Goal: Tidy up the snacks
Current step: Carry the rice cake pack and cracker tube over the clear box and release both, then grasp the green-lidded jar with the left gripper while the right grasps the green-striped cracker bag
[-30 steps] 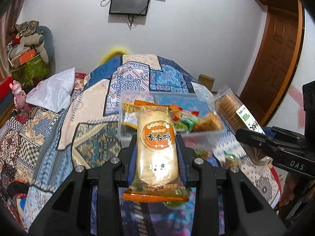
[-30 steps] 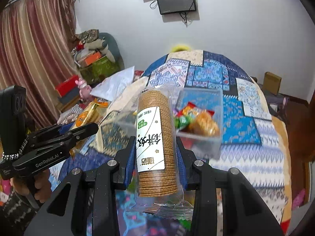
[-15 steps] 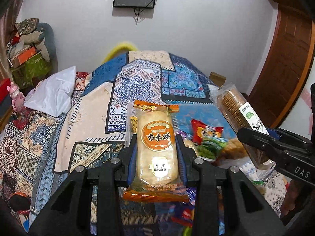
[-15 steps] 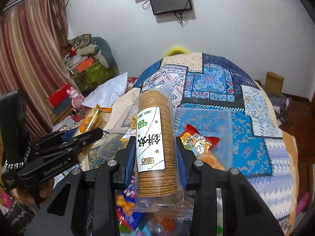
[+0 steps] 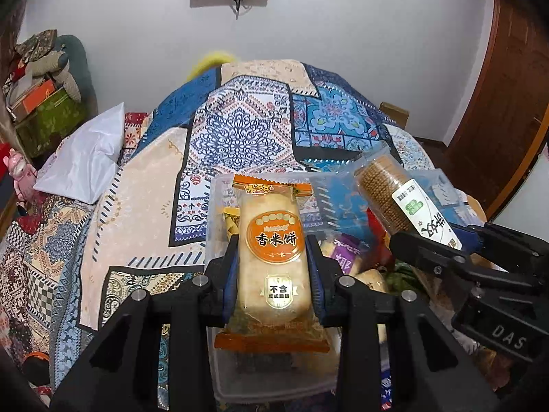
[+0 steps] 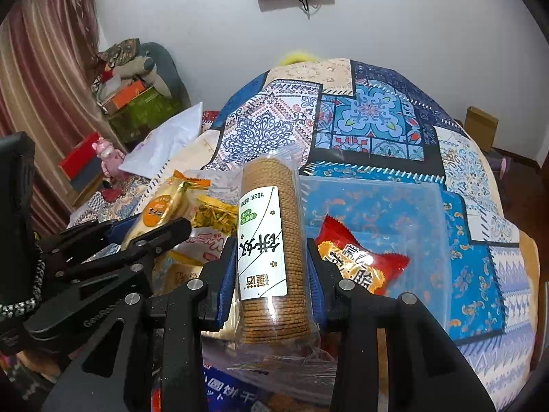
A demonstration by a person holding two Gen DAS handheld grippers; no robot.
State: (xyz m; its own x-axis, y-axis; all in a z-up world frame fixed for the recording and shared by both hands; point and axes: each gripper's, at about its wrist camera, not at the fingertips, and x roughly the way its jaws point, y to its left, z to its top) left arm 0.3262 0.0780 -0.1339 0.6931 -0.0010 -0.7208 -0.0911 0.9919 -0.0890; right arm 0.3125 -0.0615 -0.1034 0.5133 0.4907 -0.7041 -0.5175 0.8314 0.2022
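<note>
My left gripper is shut on an orange rice cracker packet and holds it over a clear plastic box. My right gripper is shut on a clear roll of round brown biscuits with a white label. It holds the roll above the near edge of a second clear box that contains a red snack bag. The right gripper and its biscuit roll show at the right of the left wrist view. The left gripper and its packet show at the left of the right wrist view.
Both boxes sit on a bed with a blue patchwork quilt. Several loose snack packets lie around them. A white pillow and piled boxes are at the left. A wooden door stands at the right.
Both grippers have moved forward and down over the boxes, still shut on their snacks. The boxes now look closer and lie lower in both views.
</note>
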